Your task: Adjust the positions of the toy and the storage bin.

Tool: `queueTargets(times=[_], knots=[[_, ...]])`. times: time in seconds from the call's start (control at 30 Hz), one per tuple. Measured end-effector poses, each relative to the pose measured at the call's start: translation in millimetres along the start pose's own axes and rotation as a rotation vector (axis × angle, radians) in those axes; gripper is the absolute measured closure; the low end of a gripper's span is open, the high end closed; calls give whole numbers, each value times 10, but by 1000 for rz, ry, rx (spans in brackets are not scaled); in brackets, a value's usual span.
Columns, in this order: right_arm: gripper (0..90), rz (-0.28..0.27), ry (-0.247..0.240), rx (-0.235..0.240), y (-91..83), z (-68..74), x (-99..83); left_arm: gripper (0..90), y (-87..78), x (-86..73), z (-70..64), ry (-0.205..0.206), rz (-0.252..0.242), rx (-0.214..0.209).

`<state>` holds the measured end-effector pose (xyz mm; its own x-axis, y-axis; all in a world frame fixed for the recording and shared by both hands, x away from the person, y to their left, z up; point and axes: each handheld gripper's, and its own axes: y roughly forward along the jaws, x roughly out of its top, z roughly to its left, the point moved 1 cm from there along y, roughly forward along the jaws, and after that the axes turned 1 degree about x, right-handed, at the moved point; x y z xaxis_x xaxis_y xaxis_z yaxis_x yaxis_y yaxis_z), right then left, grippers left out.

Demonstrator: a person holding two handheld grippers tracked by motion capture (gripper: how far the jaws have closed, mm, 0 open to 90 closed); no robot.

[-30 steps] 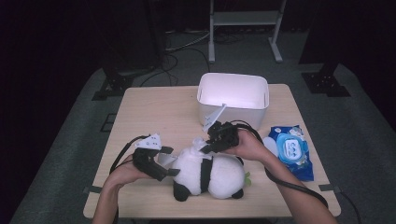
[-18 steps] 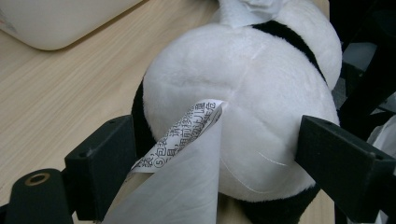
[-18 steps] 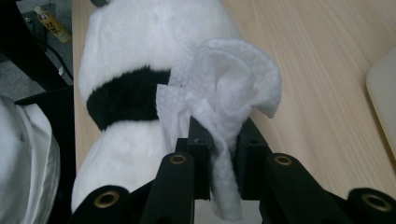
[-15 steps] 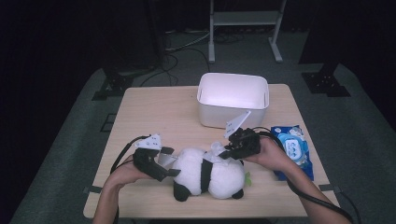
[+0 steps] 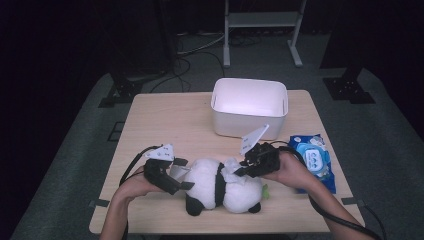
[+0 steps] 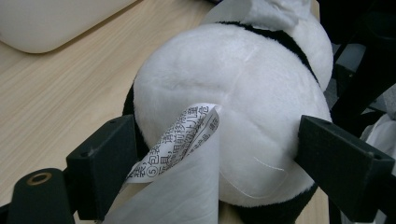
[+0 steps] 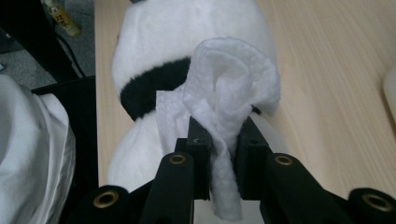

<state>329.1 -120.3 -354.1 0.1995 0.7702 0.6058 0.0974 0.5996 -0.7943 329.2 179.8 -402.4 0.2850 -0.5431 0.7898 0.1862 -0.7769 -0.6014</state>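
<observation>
A black and white panda plush [image 5: 220, 190] lies on its side near the table's front edge. My left gripper [image 5: 176, 178] holds it from the left: in the left gripper view the two jaws press either side of its round rear [image 6: 243, 107], where a printed label [image 6: 187, 135] hangs. My right gripper [image 5: 243, 169] is shut on a crumpled white wipe [image 5: 231, 171]. In the right gripper view the wipe [image 7: 229, 88] bunches above the jaws [image 7: 223, 135] and rests against the panda's body [image 7: 187, 32].
A white bin [image 5: 250, 107] stands behind the panda at the table's middle back. A blue pack of wipes [image 5: 312, 160] lies at the right, just behind my right hand. The left half of the wooden table [image 5: 165, 125] is bare.
My right gripper has come down and forward from near the bin, bringing the wipe onto the panda. The left gripper has kept its hold.
</observation>
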Motion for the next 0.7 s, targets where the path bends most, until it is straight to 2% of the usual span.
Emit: queueTargets(times=[0.07, 0.17, 0.3, 0.37, 0.57, 0.7], knots=[[780, 7, -18, 9, 69, 21, 38, 124, -9, -3, 4, 6, -1, -2], [783, 14, -12, 15, 121, 17, 24, 132, -27, -7, 7, 1, -9, -1], [789, 18, 3, 9, 113, 2, -41, 148, -51, -4, 12, -4, -21, 3], [789, 23, 1, 1, 98, -3, -72, 191, -66, -5, 14, -3, -29, -4], [789, 3, 24, 3, 47, -23, -176, 194, -68, -19, 34, -8, -27, -1], [789, -12, 40, 13, 31, -25, -229, 193, -23, -43, 36, -11, -19, -30]])
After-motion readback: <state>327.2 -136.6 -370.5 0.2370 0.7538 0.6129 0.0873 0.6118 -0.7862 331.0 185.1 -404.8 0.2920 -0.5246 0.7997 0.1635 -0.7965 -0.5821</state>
